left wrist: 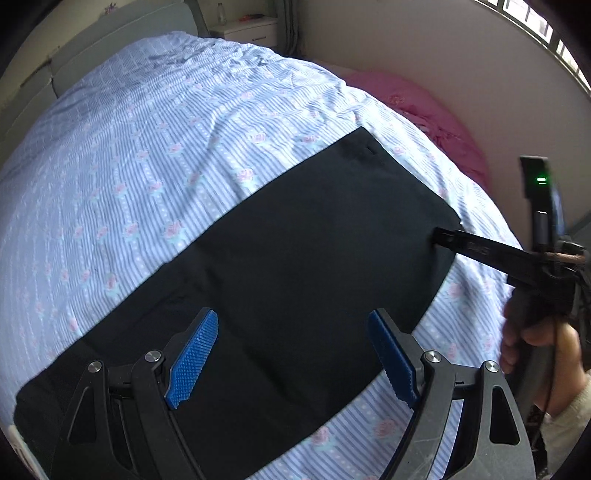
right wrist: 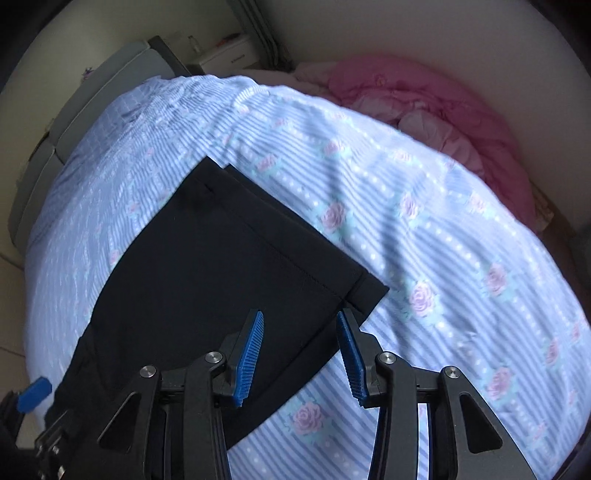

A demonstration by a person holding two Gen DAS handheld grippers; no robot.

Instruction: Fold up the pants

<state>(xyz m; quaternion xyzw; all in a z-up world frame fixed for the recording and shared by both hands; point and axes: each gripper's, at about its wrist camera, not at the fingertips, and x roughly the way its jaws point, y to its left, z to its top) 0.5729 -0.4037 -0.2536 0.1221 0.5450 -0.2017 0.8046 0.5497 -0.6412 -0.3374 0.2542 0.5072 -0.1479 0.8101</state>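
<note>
The black pants [left wrist: 288, 266] lie flat on the bed in a long folded band. In the right wrist view the pants [right wrist: 221, 266] show two stacked layers, their hems slightly offset. My left gripper [left wrist: 291, 321] is open above the middle of the pants, blue pads wide apart, holding nothing. My right gripper [right wrist: 300, 321] is open just above the near corner of the pants' end, its jaws either side of the edge. The right gripper also shows in the left wrist view [left wrist: 443, 236], its tip at the pants' end.
The bed carries a blue striped sheet with roses [left wrist: 166, 155]. A pink quilt [right wrist: 424, 107] is bunched along the wall at the far side. A white nightstand [left wrist: 247, 31] stands by the grey headboard [left wrist: 122, 40]. A window [left wrist: 546, 33] is at the upper right.
</note>
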